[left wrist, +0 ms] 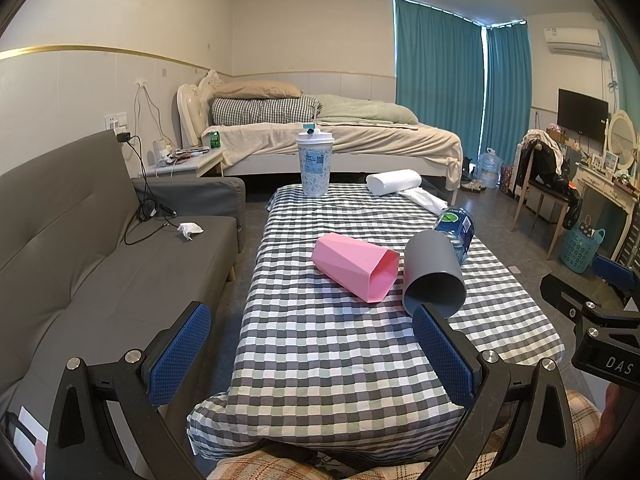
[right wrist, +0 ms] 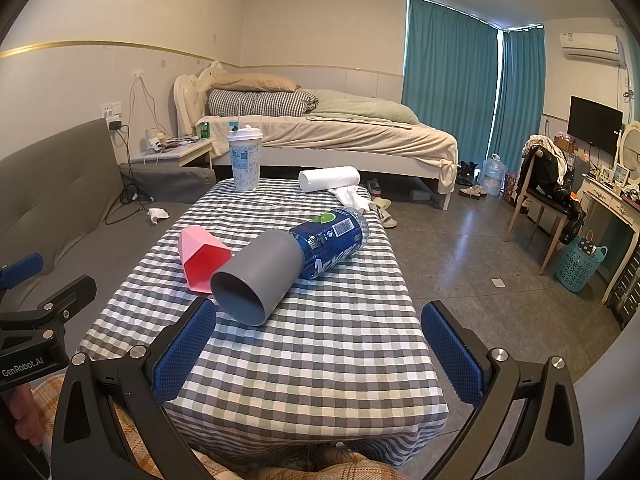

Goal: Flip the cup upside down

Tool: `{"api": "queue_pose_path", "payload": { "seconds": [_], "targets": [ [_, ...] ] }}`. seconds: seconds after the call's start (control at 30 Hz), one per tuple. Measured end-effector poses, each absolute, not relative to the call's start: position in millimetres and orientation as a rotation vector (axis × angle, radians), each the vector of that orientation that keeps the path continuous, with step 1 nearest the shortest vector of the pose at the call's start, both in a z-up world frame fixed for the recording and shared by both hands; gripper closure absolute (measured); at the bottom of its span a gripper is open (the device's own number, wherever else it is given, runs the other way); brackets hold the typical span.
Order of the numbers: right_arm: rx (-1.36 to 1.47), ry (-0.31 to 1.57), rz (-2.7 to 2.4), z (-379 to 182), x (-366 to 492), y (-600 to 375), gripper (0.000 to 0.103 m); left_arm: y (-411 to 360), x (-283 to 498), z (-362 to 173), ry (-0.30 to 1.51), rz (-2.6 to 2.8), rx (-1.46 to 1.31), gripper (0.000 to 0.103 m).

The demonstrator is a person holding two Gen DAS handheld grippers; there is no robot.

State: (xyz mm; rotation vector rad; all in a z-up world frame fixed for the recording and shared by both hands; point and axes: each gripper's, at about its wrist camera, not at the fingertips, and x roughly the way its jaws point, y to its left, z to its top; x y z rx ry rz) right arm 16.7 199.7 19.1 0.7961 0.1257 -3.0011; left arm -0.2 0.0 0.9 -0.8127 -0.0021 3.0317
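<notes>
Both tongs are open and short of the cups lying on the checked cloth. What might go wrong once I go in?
1. The round grey plastic cup lies on its side against the blue-labelled water bottle; nudging either may roll both toward the table edge.
2. The faceted pink cup lies right beside it, so the wide-open right tongs could clip it.
3. The checked tablecloth may bunch and drag.

Far ahead on the checked table (right wrist: 304,360) stand a lidded drink cup (right wrist: 244,160) and a paper roll (right wrist: 329,179); a blue bottle (right wrist: 332,242) lies nearer.
</notes>
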Motion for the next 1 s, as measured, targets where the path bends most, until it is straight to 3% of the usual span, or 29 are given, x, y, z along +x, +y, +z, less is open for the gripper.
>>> {"api": "queue_pose_path", "payload": {
  "seconds": [1.0],
  "targets": [
    [0.802, 0.122, -2.998, 16.1, 16.7, 200.3, 0.0, 0.2, -0.1, 0.8, 0.0, 3.032, -0.813, 0.0]
  ]
}}
